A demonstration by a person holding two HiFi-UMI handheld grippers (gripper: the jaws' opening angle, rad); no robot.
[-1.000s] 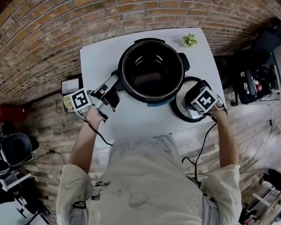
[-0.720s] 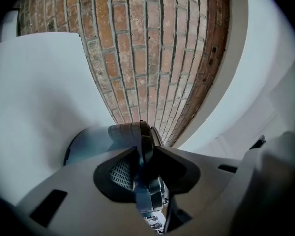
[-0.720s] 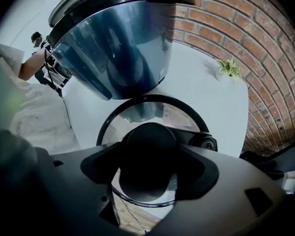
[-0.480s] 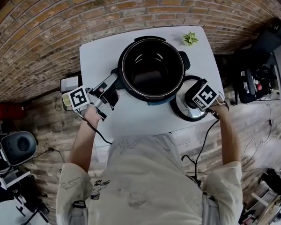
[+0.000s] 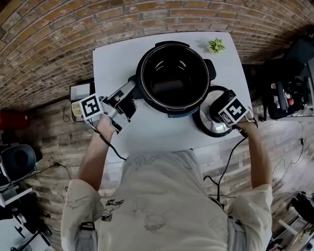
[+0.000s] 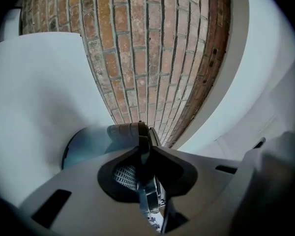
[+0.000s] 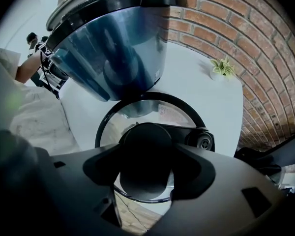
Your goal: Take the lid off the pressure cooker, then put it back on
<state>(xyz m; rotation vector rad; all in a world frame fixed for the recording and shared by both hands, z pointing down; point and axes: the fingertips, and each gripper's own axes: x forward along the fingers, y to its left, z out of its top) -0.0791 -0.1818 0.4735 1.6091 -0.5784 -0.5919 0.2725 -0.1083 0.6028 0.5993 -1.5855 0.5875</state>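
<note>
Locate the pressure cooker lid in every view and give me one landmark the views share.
Head view: lid lies on the white table, right of the cooker pot, near the table's right edge.
Left gripper view: not in it.
Right gripper view: lid low centre, black knob foremost.
Shared landmark: the cooker pot, lower left in the left gripper view, top in the right gripper view.

The head view looks steeply down from above the person, far enough to hold the whole table, with the left gripper and right gripper either side of the pressure cooker. The left gripper view sits close behind its jaws and faces level along them, cooker just ahead, brick wall beyond. The right gripper view faces straight down past its jaws onto the lid directly below, sharing cooker and table with both others.
</note>
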